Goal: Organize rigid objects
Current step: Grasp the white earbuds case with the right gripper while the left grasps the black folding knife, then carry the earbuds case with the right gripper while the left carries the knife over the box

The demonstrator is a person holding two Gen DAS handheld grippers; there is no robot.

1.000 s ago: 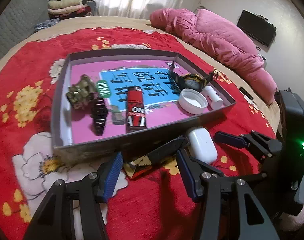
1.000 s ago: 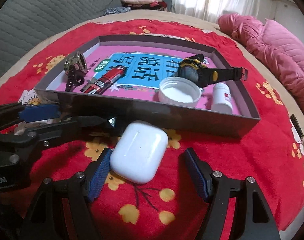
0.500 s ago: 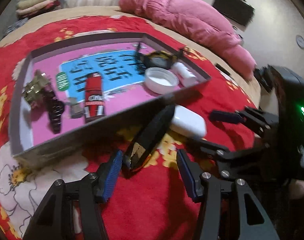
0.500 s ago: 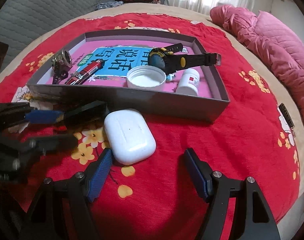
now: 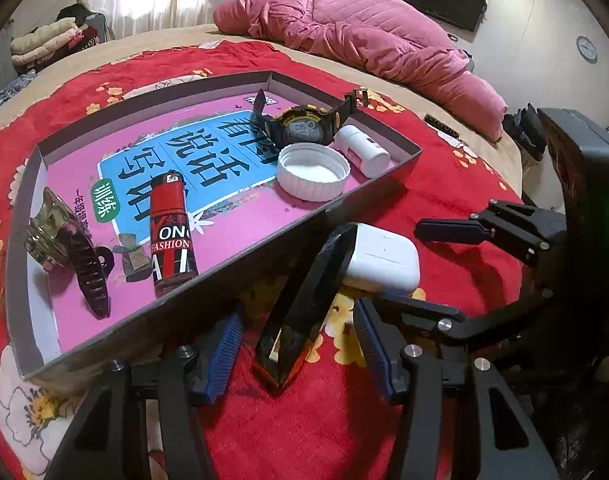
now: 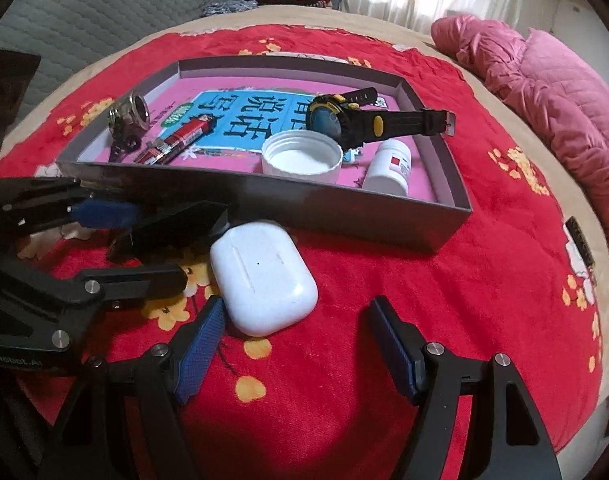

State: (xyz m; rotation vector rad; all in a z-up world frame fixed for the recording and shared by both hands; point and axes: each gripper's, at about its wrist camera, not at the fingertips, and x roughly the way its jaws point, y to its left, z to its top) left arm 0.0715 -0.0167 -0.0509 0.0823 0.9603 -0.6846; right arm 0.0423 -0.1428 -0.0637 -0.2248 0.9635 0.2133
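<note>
On a red flowered blanket, the left gripper straddles a black triangular box with its jaws spread wide, the pads clear of it. The right gripper, also wide open, has a white earbud case just ahead of its left finger. Beyond both lies a shallow cardboard tray.

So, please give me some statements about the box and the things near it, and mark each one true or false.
1. The white earbud case lies inside the box. False: it lies on the red blanket, outside.
2. The watch is in the box. True.
3. The left gripper is shut on the black pouch. False: its jaws stand open around it.
4. The white lid lies with its open side up. True.
5. The right gripper is open. True.
</note>
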